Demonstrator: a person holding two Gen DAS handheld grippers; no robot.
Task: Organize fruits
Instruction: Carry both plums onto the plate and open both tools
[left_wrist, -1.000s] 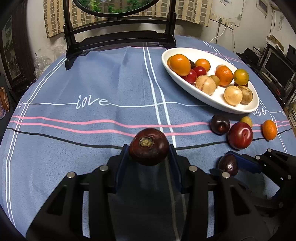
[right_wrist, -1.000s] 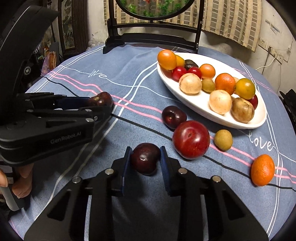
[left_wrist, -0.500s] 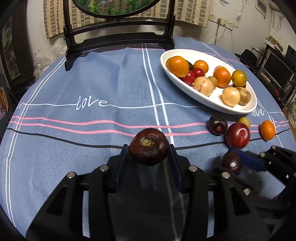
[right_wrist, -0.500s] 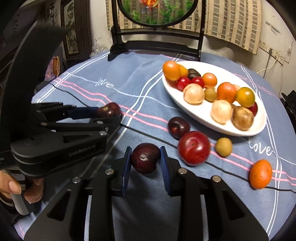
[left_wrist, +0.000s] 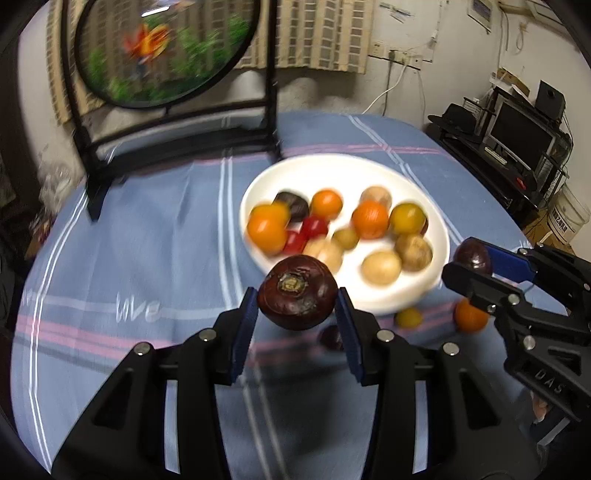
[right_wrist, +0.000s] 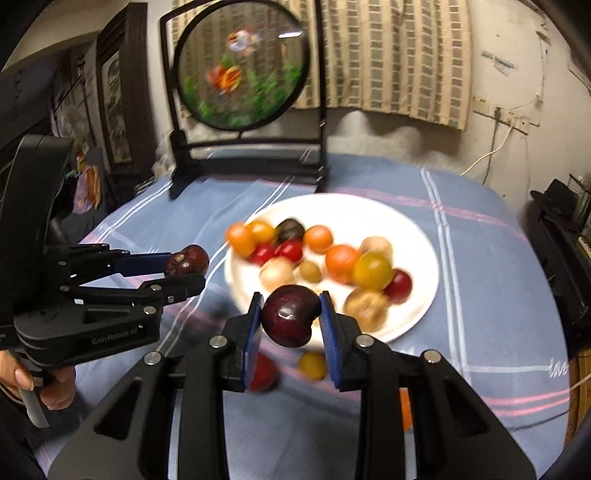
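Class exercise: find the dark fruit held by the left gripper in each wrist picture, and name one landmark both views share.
Left wrist view: dark fruit at centre, clamped in the left gripper.
Right wrist view: at the left edge, at the tip of the gripper reaching in.
Shared landmark: the white plate of fruit.

Mangosteen (left_wrist: 297, 292): dark maroon, round, stem scar facing up, pinched off the table.
Plum (right_wrist: 290, 314): dark red, glossy, pinched off the table.
Plate (left_wrist: 373, 170): white, oval, holding mixed orange, red, yellow, tan fruit.
Loose fruit: a few lie blurred on the table beside the plate.
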